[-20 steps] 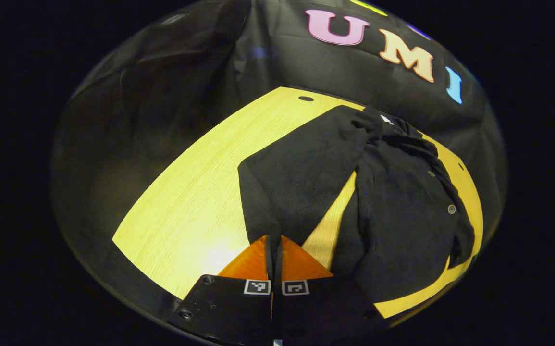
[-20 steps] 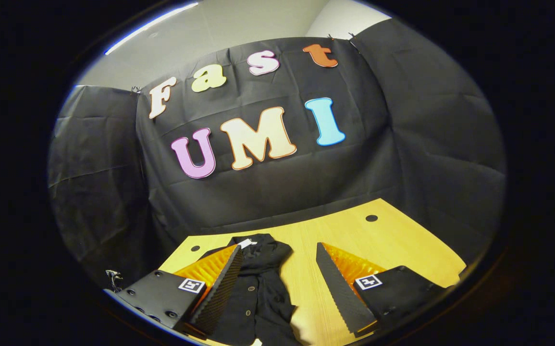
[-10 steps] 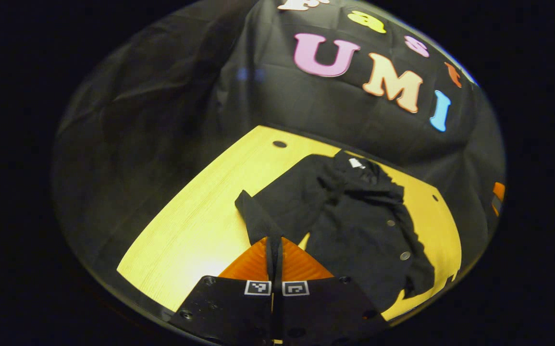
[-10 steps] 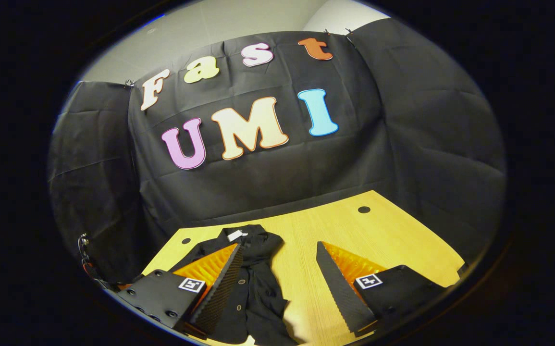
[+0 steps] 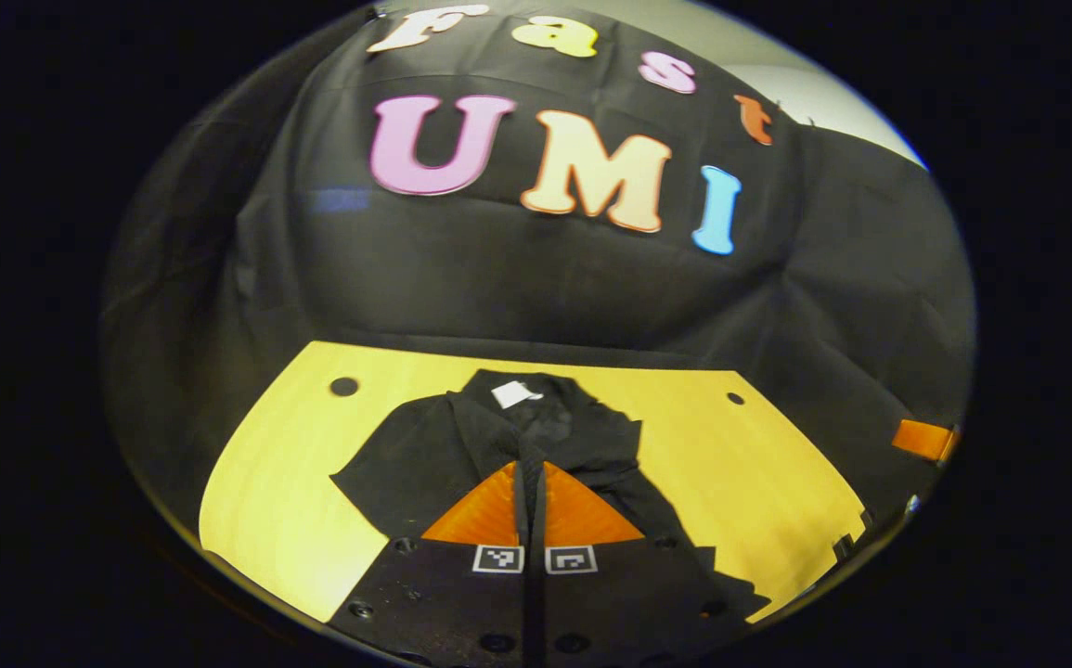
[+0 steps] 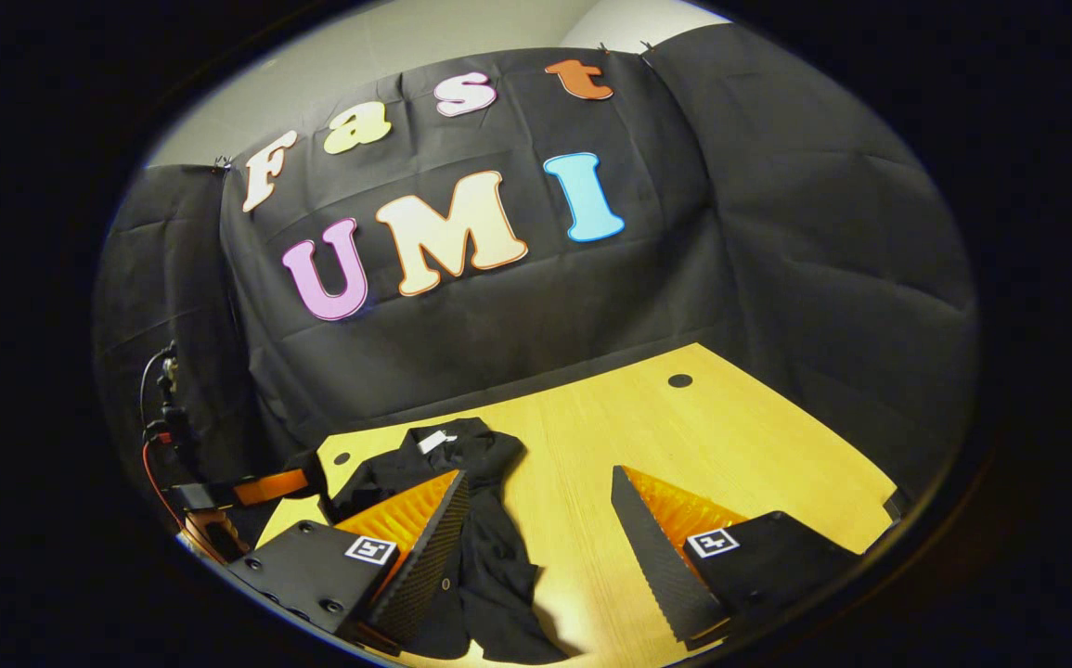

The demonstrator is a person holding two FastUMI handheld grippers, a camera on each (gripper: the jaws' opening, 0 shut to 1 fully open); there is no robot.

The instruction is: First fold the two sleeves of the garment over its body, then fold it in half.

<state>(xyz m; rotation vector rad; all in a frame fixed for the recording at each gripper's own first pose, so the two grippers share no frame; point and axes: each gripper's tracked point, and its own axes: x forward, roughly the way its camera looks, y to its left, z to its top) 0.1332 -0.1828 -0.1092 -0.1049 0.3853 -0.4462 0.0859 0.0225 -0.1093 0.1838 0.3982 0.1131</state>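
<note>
Black garment (image 5: 424,455) lies on the wood counter (image 5: 758,473), collar with a white tag (image 5: 515,394) toward the back edge by the booth's black cloth wall (image 5: 517,278), body running toward the near edge. In the left gripper view one sleeve spreads out flat toward the left side of the counter; the rest of the garment is bunched and partly hidden behind the gripper. Left gripper (image 5: 530,473) sits over the middle of the garment, fingers clenched together with a thin strip of dark fabric showing in the seam between them, so it looks clamped on the garment. In the right gripper view the garment (image 6: 489,557) lies at the counter's left part, rumpled, a small button visible on the lower front. Right gripper (image 6: 536,501) is released, fingers wide apart, nothing between them; its left finger (image 6: 424,547) overlaps the garment in the view, its right finger (image 6: 656,547) is over bare counter (image 6: 684,436); whether either touches is not clear. Two dark round holes in the counter near its back corners (image 5: 343,386). The left gripper also appears at the counter's left edge in the right gripper view, with cables behind it.
</note>
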